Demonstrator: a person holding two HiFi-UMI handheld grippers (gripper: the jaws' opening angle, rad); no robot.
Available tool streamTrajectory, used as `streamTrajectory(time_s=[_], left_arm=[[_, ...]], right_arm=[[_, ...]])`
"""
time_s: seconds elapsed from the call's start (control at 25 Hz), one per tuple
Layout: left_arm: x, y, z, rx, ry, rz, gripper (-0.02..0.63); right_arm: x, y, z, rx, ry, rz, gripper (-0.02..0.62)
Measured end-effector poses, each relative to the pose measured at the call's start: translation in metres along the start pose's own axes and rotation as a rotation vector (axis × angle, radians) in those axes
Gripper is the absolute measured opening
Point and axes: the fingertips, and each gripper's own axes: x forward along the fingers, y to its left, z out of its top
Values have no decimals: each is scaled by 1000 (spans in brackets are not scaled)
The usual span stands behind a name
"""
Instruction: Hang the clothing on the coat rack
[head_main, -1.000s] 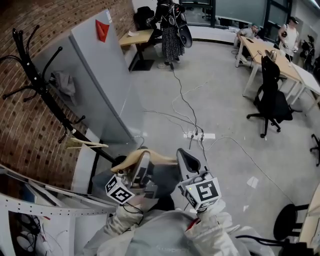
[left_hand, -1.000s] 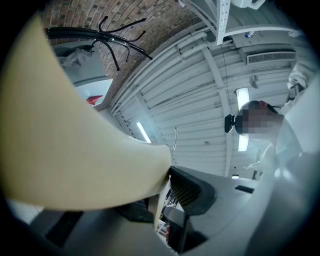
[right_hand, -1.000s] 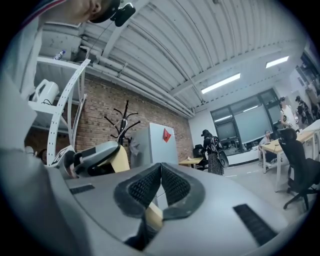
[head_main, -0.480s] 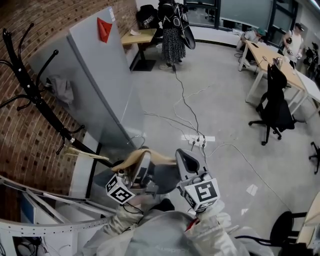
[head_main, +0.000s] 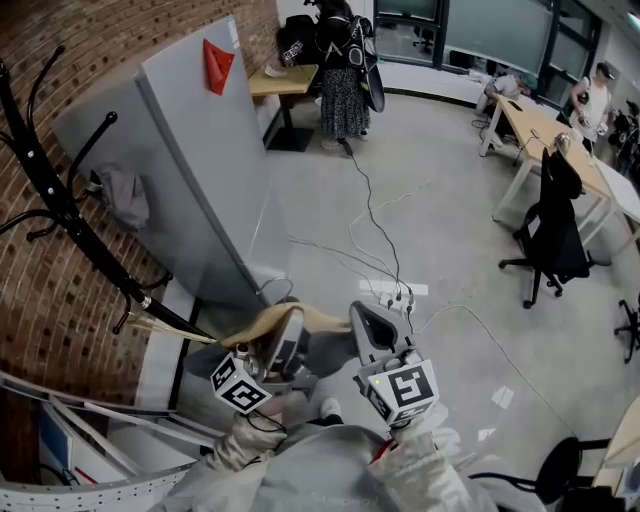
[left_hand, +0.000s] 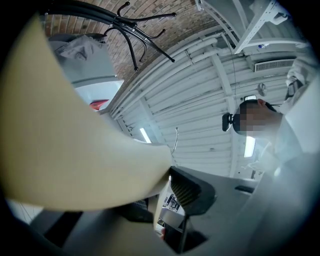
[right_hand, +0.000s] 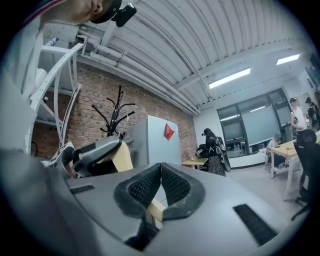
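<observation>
**A:** tool state?

**B:** left tool clamped on the wooden hanger. Ribbed pad pressed to the wood, and the hanger's metal hook pokes up just behind it.

**A:** right one?

**B:** right tool closed, pad tips touching. Strip of tan wood sits in the gap just below the pads, so it reads as pinched on the same hanger.

**A:** where's the clothing?

**B:** head view: grey clothing hangs under the hanger, between the left tool and the right tool, close to the person's chest. Not on the rack.

**A:** rack position?

**B:** black coat rack off to the left against the brick wall, well apart from both tools. A second wooden hanger sits low on it. Grey cabinet stands just beside the rack.
</observation>
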Motion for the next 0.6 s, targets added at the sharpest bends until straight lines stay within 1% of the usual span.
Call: streamTrajectory(time_s=[0.12, 0.24, 0.36, 0.4, 0.6], left_arm=[[0, 16, 16, 15, -14, 5, 104], [-1, 33, 29, 21, -20, 19, 104], [-1, 45, 39, 30, -25, 24, 104], [-1, 49, 42, 35, -29, 28, 104], [-6, 64, 55, 55, -44, 55, 104]], right_arm=[[27, 7, 2, -8, -7, 16, 25], [49, 12, 4, -19, 23, 26, 25], [68, 15, 6, -24, -10, 44, 25], [73, 17, 5, -24, -5, 50, 25], [95, 25, 3, -20, 80, 69, 25]])
